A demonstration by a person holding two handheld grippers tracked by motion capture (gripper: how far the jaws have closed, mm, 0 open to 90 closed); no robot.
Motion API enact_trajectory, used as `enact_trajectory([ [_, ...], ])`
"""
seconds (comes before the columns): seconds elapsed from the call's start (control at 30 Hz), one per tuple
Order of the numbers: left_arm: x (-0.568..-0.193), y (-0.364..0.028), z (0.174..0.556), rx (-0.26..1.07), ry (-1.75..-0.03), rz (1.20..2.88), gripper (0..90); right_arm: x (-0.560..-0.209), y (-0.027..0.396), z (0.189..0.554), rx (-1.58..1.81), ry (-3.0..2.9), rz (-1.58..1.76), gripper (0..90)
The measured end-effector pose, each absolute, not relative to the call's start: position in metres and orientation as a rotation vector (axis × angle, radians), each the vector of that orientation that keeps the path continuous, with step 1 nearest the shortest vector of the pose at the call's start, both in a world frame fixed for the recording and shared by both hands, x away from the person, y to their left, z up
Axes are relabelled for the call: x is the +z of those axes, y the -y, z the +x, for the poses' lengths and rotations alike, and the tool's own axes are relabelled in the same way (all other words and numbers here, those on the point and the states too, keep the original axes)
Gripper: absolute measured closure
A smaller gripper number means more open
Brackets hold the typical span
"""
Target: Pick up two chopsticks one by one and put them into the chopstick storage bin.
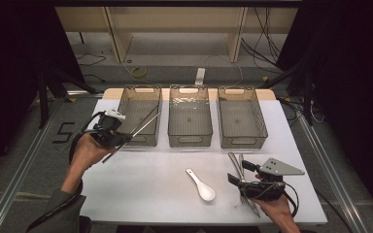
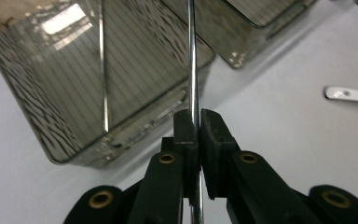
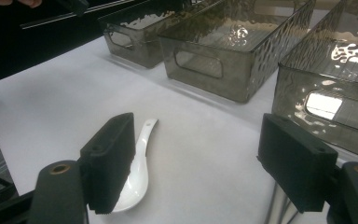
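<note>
At left of the high view, over the left bin's (image 1: 139, 115) near wall | my left gripper (image 1: 118, 137) is clamped on a metal chopstick (image 2: 192, 60) slanting up-right over the bin; second chopstick (image 2: 103, 70) leans inside | lower right: my right gripper (image 3: 200, 163) gapes, holding nothing; white spoon (image 1: 201, 185) just left, cutlery (image 1: 237, 162) beneath it

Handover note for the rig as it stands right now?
Left hand-held gripper: shut on a metal chopstick, held over the near edge of the left bin.
One chopstick already lies in that bin.
Right hand-held gripper: open, holding nothing, low over the table.
White spoon lies on the table; metal cutlery lies beside the right hand-held gripper.
Middle bin and right bin look empty.
Left: drop the held chopstick, then sort the rest.
</note>
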State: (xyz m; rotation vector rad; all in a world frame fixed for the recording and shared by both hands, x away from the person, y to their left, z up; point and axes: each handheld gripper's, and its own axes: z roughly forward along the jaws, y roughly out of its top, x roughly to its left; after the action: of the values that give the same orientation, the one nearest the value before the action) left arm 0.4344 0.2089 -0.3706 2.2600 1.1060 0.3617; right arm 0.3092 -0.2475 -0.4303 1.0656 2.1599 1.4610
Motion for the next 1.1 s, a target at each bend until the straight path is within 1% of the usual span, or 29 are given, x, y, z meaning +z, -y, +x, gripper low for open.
enact_trajectory([
  [0.07, -0.37, -0.212, 0.448, 0.363, -1.135, 2.235, 85.0, -0.43, 0.248, 0.309, 1.462, -2.159, 1.065, 28.2],
  [0.17, -0.369, -0.213, 0.456, 0.369, -1.157, 2.212, 85.0, -0.43, 0.247, 0.309, 1.463, -2.161, 1.063, 28.2],
  [0.4, -0.368, -0.214, 0.486, 0.397, -1.2, 2.202, 85.0, -0.43, 0.248, 0.309, 1.468, -2.16, 1.062, 28.2],
  [0.67, -0.366, -0.211, 0.504, 0.42, -1.215, 2.199, 85.0, -0.43, 0.248, 0.309, 1.472, -2.162, 1.06, 28.2],
  [0.9, -0.363, -0.208, 0.522, 0.411, -1.231, 2.186, 85.0, -0.43, 0.248, 0.309, 1.475, -2.165, 1.061, 28.2],
  [1.1, -0.368, -0.204, 0.533, 0.418, -1.245, 2.186, 84.9, -0.43, 0.248, 0.309, 1.479, -2.165, 1.057, 28.2],
])
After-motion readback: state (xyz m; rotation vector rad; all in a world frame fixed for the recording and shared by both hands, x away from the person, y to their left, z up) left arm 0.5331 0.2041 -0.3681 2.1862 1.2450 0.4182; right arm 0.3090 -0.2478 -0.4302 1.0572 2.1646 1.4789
